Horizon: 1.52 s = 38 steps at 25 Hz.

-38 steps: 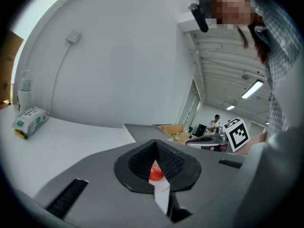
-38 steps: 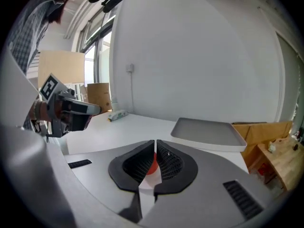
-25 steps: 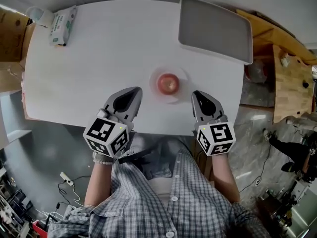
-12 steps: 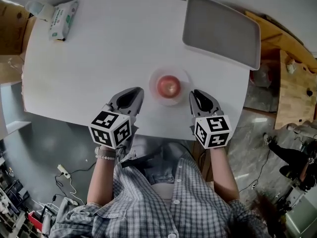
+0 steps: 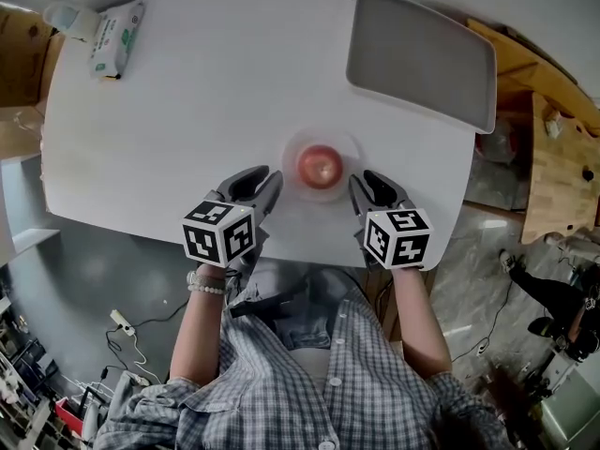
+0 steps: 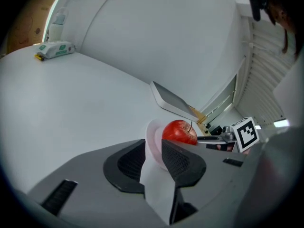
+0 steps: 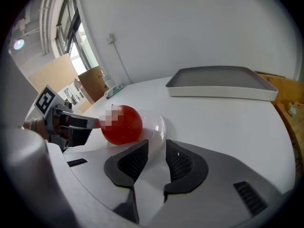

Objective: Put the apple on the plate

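Observation:
A red apple (image 5: 320, 165) sits on a small, pale, see-through plate (image 5: 349, 146) near the white table's front edge. My left gripper (image 5: 265, 178) lies just left of the plate and my right gripper (image 5: 361, 182) just right of it, both pointing in at it. In the left gripper view the apple (image 6: 179, 131) and plate (image 6: 153, 136) lie right beyond the left gripper (image 6: 153, 147). The right gripper (image 7: 156, 147) faces the apple (image 7: 122, 125) and plate (image 7: 156, 126) likewise. Each pair of jaws stands drawn together with a narrow slit and holds nothing.
A grey rectangular tray (image 5: 422, 50) lies at the table's far right corner. A wipes pack (image 5: 117, 37) and a small bottle (image 5: 66, 15) sit at the far left corner. A wooden bench (image 5: 558, 167) stands right of the table.
Both grippers have drawn inward and forward, closer to the plate's two sides. The apple and plate have stayed put.

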### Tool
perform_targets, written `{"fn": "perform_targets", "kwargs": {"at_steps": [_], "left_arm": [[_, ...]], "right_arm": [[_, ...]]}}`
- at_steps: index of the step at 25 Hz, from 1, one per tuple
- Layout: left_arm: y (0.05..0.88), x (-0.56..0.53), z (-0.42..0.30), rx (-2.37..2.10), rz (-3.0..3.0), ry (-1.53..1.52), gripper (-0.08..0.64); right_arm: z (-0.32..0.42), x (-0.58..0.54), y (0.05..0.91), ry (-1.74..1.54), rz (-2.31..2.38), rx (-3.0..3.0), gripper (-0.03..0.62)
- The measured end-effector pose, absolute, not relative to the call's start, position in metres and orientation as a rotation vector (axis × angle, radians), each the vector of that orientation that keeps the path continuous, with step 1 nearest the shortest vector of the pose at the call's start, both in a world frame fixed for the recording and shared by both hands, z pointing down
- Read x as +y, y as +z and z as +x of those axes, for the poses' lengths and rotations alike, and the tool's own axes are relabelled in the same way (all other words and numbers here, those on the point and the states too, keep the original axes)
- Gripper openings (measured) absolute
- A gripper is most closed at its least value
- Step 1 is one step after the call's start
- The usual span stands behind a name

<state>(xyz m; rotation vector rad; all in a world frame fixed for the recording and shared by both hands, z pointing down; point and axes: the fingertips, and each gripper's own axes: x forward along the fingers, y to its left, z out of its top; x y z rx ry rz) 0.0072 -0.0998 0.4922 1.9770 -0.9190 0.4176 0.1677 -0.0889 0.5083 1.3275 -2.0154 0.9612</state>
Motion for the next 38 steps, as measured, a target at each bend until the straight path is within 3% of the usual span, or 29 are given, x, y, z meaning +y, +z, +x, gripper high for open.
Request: {"fn": "perform_targets", "kwargs": {"at_steps": [28,38], "left_arm": [[0.528,-0.108,0.025,-0.913,1.838,0.515,0.067],[0.529,-0.111,0.024,-0.911,1.819,0.500,0.060]], "right_arm": [[0.160,-0.090,0.522,1.070,1.283,-2.024,0.092],[0.164,-0.092,0.524,1.313,1.345,-1.981,0.081]]}}
